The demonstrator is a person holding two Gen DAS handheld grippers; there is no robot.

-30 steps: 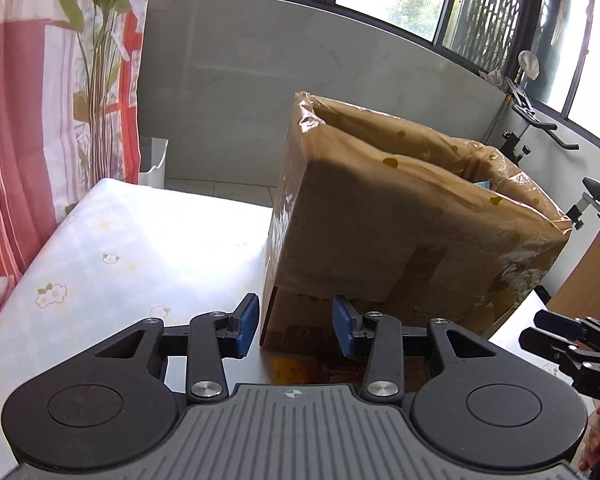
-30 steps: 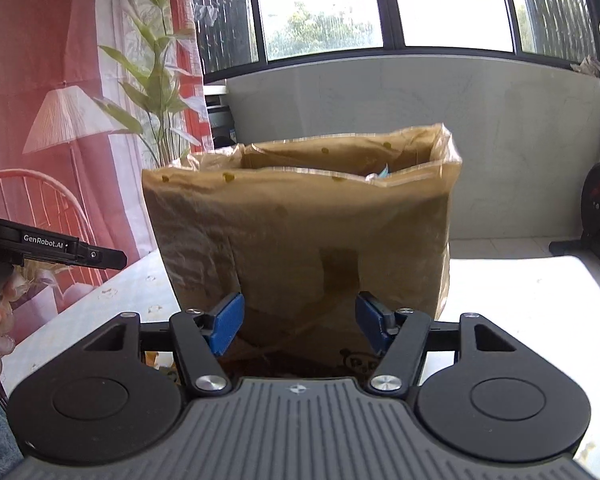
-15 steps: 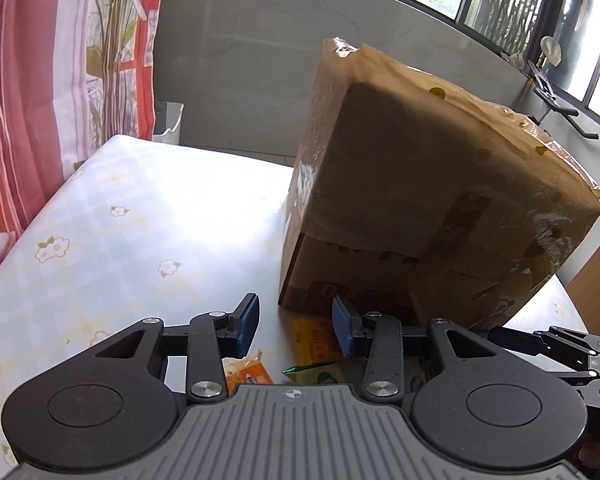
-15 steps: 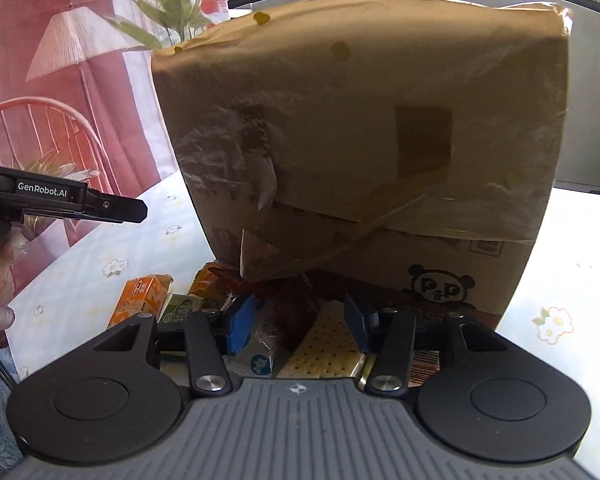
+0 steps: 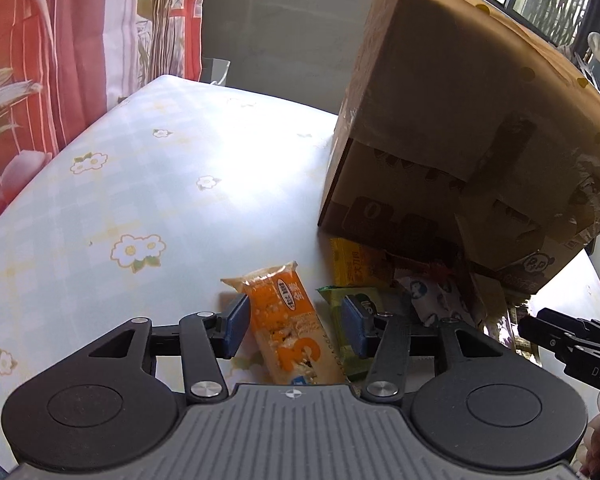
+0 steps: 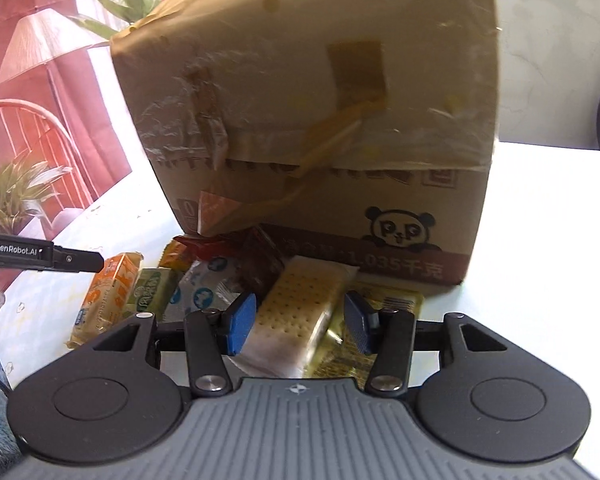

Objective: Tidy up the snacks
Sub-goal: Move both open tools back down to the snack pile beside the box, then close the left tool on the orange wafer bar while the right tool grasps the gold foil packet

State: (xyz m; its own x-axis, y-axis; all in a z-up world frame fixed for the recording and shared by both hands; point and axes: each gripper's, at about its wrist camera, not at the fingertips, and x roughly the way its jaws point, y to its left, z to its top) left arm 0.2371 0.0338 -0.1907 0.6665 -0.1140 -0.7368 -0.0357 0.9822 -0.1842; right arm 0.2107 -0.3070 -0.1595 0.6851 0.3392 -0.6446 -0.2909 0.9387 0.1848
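Snacks beside cardboard box, both tools open above

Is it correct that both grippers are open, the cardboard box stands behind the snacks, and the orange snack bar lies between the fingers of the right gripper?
Not quite. The orange snack bar lies between the fingers of the left gripper, as the left wrist view shows. The right gripper frames a cracker pack. Both are open, and the cardboard box is behind the snacks.

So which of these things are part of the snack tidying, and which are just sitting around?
Part of the job:
cardboard box
orange snack bar
green packet
cracker pack
yellow packet

Just there:
flowered tablecloth
red curtain
potted plant
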